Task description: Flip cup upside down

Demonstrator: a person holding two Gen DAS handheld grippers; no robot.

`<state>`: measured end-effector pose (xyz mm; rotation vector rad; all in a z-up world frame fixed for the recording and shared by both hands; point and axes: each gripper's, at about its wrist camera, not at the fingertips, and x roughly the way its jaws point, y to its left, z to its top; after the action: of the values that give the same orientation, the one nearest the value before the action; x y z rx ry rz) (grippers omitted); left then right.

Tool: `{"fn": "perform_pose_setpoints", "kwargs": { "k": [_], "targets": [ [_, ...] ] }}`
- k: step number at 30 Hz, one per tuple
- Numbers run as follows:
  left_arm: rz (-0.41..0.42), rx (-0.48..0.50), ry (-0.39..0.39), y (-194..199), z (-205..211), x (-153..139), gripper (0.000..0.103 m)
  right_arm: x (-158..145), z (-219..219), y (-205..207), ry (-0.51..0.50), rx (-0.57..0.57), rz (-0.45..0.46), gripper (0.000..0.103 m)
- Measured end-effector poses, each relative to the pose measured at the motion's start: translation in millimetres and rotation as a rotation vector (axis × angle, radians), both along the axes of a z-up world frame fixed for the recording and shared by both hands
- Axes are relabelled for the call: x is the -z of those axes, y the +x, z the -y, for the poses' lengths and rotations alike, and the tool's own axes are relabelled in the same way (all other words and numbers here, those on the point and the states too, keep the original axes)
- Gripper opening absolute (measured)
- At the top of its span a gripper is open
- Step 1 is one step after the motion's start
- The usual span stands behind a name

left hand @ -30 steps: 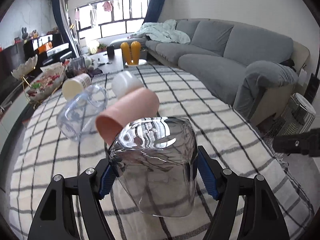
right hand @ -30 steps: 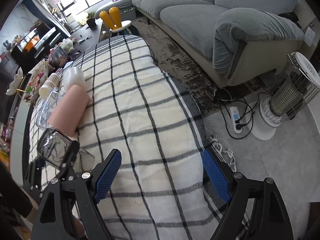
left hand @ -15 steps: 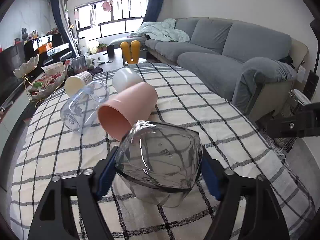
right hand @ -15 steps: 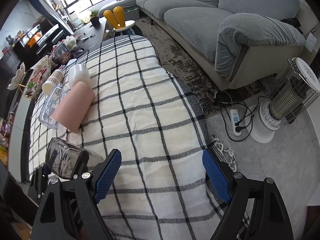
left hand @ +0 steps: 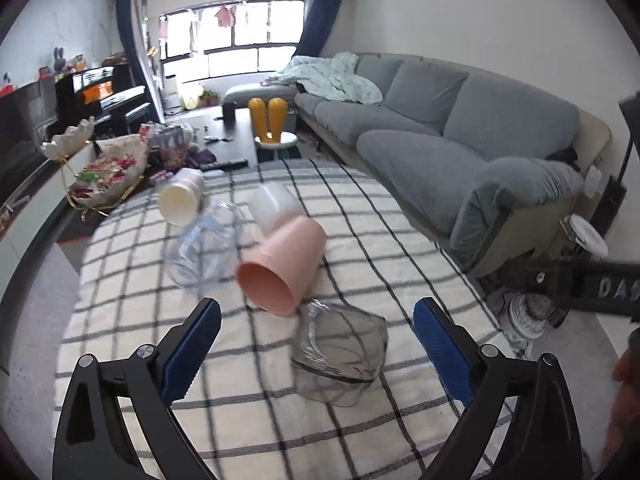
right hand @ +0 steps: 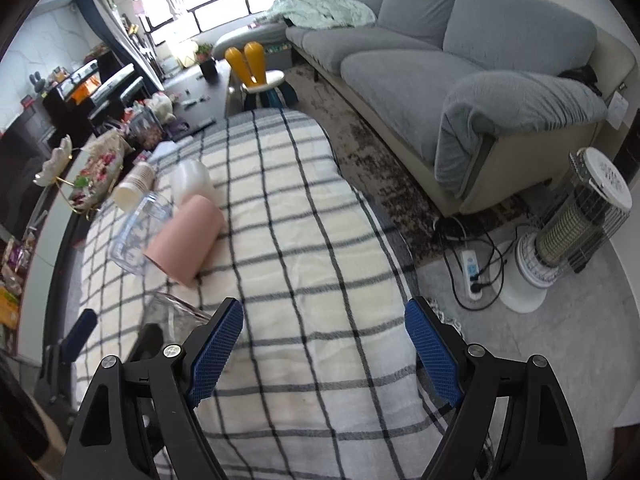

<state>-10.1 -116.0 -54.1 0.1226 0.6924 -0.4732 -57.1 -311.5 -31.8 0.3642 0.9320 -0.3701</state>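
"DAS" on right gripper [left hand: 580,284]

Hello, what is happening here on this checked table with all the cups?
A person works with two handheld grippers over a table under a checked cloth. The left gripper is open, and the smoky glass cup stands mouth-down on the cloth between its fingers, not held. The right gripper is open too and holds nothing. Behind the glass cup, a pink cup, a clear cup, a white cup and a paper cup lie on their sides.
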Motion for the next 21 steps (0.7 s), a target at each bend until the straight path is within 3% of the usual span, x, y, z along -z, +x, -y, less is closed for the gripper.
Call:
{"fn": "perform_pose_setpoints", "kwargs": {
  "k": [7,14,21],
  "targets": [
    [-0.043,-0.144,0.014,5,-48,-33,0.103,-20,-32,5,-0.034,-0.038,0.070,0.083],
    [-0.165,-0.282,0.062,12,-90,-30,0.103,-33,-76,6,-0.103,-0.121,0.140,0.088],
    [-0.173,-0.344,0.076,3,-114,-33,0.103,-44,-110,3,-0.172,-0.179,0.205,0.092]
  ]
}}
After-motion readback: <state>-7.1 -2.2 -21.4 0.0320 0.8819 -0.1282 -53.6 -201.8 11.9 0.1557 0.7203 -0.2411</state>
